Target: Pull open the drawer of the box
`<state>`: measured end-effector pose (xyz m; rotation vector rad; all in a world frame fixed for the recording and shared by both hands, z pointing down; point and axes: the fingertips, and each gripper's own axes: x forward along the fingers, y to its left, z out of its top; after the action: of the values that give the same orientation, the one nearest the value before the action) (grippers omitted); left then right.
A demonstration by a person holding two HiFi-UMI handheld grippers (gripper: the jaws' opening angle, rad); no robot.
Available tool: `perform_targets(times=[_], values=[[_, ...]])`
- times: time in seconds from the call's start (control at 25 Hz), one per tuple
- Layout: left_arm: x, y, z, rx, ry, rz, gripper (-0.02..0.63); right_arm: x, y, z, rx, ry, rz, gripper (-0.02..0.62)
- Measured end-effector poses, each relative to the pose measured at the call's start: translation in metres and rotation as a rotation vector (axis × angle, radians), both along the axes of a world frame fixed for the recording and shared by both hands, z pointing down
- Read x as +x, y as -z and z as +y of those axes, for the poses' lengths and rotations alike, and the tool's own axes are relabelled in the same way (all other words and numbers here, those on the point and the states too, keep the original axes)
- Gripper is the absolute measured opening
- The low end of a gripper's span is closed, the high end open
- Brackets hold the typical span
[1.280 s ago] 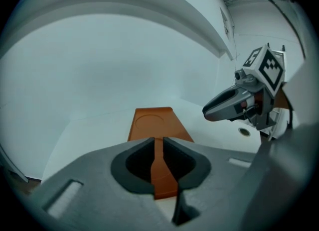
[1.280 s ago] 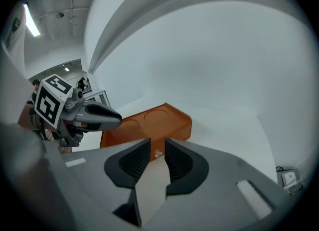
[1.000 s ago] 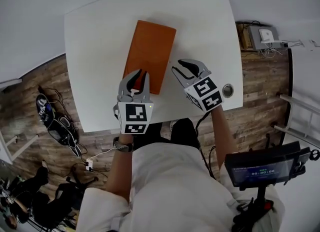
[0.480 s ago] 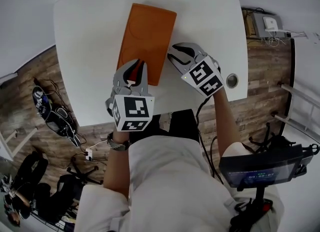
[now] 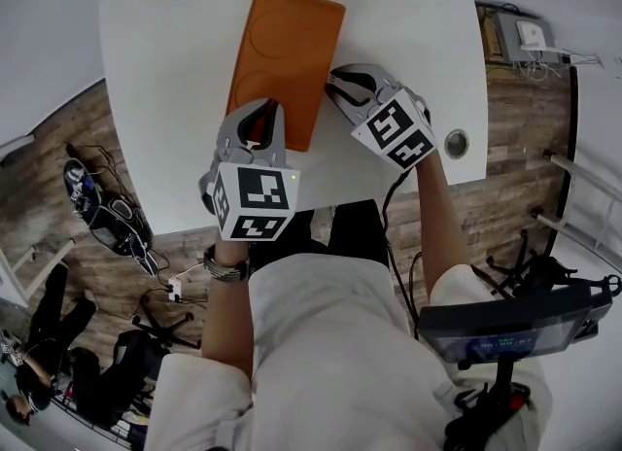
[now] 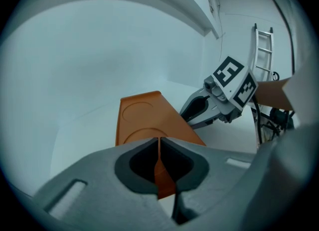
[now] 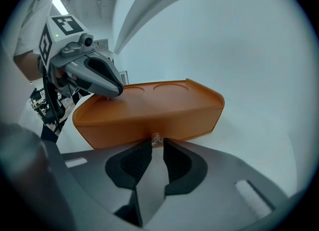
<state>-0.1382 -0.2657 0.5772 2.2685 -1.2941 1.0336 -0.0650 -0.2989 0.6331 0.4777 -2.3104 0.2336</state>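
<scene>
An orange box (image 5: pixel 287 51) lies lengthwise on the white table (image 5: pixel 408 12). My left gripper (image 5: pixel 260 114) is shut, and its tips rest on the box's top near the near end; the right gripper view shows this left gripper (image 7: pixel 113 91) touching the lid. My right gripper (image 5: pixel 335 80) is at the box's right long side. In the right gripper view a small clear knob (image 7: pixel 156 138) on the drawer front (image 7: pixel 149 120) sits between the fingertips, and the jaws are closing on it with a thin gap left.
A round cable port (image 5: pixel 455 142) sits in the table near the right gripper's wrist. The table's near edge runs just below both grippers. Wood floor with cables (image 5: pixel 107 225) lies at the left, and a screen on a stand (image 5: pixel 505 328) at the lower right.
Both grippers have moved forward to the box. The left tips now sit on its top. The right gripper has come up against the box's side and its jaws have narrowed.
</scene>
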Motion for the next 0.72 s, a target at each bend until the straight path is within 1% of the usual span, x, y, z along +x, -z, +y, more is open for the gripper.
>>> perform_targets(times=[0.32,0.72], values=[[-0.001,0.002,-0.003,0.001,0.011,0.003,0.02,0.002,0.001,-0.002,-0.003,-0.007,-0.009,0.074],[0.0,0.0,-0.004,-0.005,0.012,0.002,0.018,0.019,-0.001,0.0,-0.01,-0.023,0.011,0.074]])
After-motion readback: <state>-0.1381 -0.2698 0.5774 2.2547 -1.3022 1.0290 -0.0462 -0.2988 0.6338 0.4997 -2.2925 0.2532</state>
